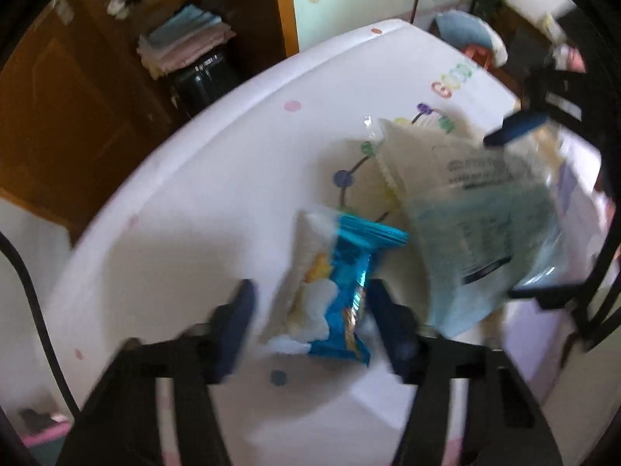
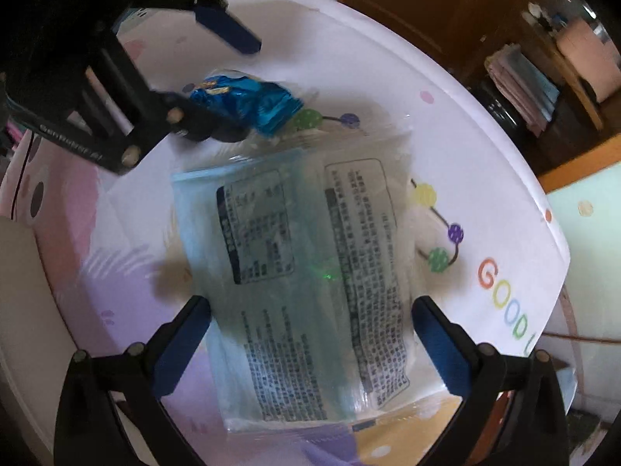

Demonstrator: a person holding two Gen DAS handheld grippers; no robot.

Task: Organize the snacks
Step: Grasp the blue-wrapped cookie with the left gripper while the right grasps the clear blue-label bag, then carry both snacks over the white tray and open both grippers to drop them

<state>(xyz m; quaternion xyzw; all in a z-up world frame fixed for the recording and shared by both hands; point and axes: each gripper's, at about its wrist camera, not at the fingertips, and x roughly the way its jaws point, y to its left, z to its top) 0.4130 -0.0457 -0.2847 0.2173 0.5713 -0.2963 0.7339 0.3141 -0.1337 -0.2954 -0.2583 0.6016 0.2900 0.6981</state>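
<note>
Two open grippers, left [image 1: 310, 303] and right [image 2: 310, 341], straddle snack packets.

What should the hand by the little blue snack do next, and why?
Probably close the left gripper gently on the blue snack packet. Its jaws are open, and the packet lies between the blue fingers on the white table, so a small squeeze should catch it. The right gripper is open too, straddling the big clear bag.
</note>
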